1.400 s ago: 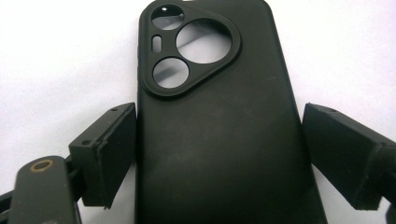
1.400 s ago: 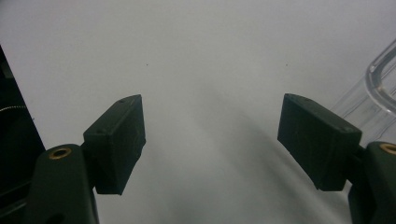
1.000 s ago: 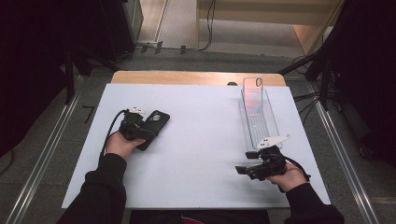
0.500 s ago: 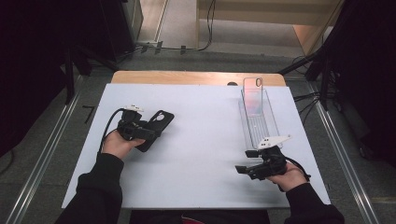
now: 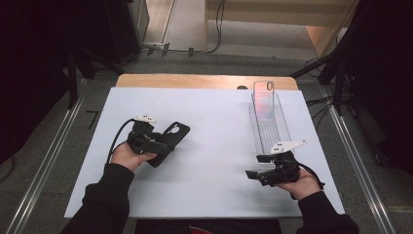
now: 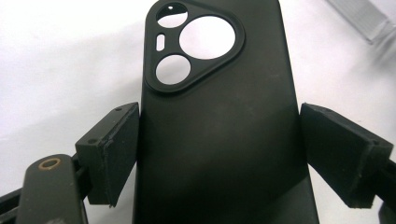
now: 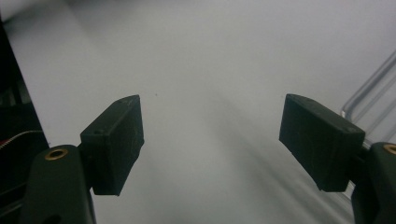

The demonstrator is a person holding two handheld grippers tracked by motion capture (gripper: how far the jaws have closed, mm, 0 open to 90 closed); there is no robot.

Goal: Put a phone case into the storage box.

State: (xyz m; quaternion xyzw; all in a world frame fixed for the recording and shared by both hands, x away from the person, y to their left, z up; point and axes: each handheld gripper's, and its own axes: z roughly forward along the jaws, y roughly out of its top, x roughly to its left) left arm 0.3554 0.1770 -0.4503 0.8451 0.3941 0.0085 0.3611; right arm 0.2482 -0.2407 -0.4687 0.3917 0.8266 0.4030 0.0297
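Observation:
A black phone case [image 5: 174,134] with a rounded-triangle camera cutout is held over the left side of the white mat [image 5: 214,122]. My left gripper [image 5: 163,141] is shut on it. In the left gripper view both pads [image 6: 116,149] press the long sides of the case [image 6: 219,140], with the cutout pointing away. My right gripper [image 5: 254,165] stays near the front right of the mat, jaws pointing left. In the right gripper view it [image 7: 212,135] is open, with only bare mat between its pads.
A long clear tray [image 5: 280,129] lies at the right of the mat, just beyond the right gripper, with a pale translucent phone case [image 5: 263,95] propped upright at its far end. The tray's corner [image 7: 373,88] shows beside the right jaw. The wooden table edge [image 5: 195,80] lies behind the mat.
The left hand has carried the black case a little to the right and upward. The right hand has stayed where it was.

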